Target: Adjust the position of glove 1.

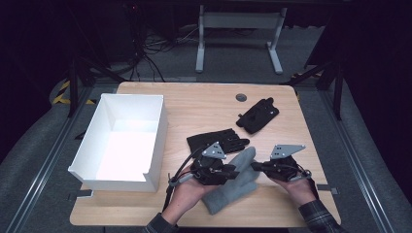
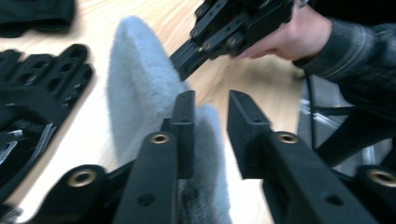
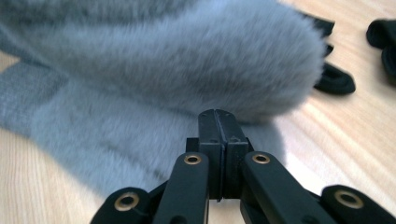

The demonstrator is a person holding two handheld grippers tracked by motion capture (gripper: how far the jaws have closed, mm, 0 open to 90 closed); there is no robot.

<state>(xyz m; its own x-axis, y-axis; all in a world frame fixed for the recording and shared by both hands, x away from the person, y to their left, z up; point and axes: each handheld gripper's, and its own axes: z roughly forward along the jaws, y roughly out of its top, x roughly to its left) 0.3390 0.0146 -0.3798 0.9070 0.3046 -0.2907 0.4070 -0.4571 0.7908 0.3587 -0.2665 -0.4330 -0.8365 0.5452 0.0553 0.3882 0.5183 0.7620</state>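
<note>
A fuzzy grey mitten (image 1: pixel 232 182) lies on the table (image 1: pixel 204 104). The left gripper (image 2: pixel 210 121) has its jaws a little apart beside the mitten. The right gripper (image 3: pixel 218 122) has its jaws pressed together, touching the mitten's edge.

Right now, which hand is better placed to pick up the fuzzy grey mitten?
Left, probably. The left gripper has open fingers at the grey mitten, with fuzz between them. The right gripper is shut beside it.

The left gripper (image 2: pixel 210 116) holds its black jaws parted over a fluffy grey fleece mitten (image 2: pixel 140 93) on the light wooden table (image 2: pixel 98 126); black fingered gloves (image 2: pixel 37 93) lie beside it, the right gripper (image 2: pixel 184 60) touching the mitten's far edge.
</note>
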